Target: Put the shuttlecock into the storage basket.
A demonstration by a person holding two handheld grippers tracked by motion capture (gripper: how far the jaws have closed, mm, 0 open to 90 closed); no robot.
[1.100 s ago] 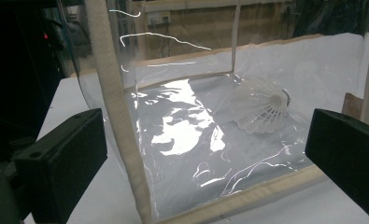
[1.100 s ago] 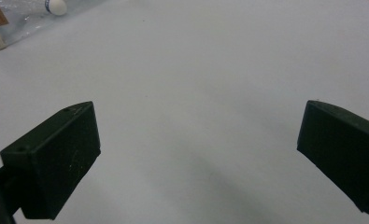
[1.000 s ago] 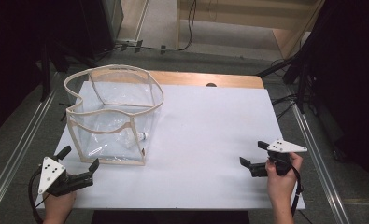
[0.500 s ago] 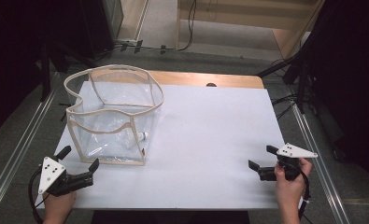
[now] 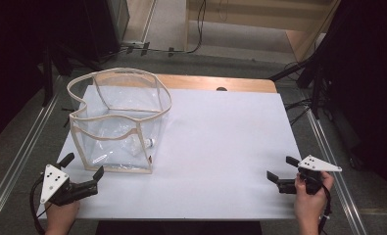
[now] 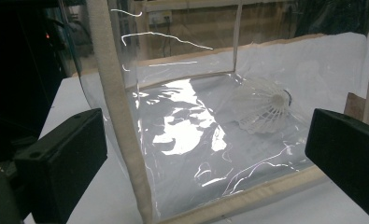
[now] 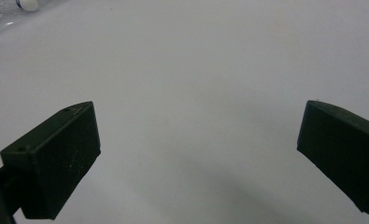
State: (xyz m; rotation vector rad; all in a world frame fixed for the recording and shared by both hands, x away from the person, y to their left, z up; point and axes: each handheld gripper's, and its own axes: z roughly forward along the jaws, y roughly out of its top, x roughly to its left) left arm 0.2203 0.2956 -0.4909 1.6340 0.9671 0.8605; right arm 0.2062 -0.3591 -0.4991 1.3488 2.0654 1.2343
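Right tongs (image 5: 282, 175) drawn back nearer table edge, left tongs (image 5: 83, 167) unmoved

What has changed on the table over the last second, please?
The right gripper drew back toward the person's near right table edge, jaws open and empty throughout. Nothing was gripped or released. The left gripper, open, the clear bag and the shuttlecock inside it stayed put.

White table (image 5: 220, 137), a strip of bare wood along the far edge. Near the left edge, toward the near-left corner, a clear plastic bag (image 5: 117, 122) with cream trim, standing open on the white top. Inside, on the bag's floor, a white shuttlecock (image 6: 261, 105) lying on its side.
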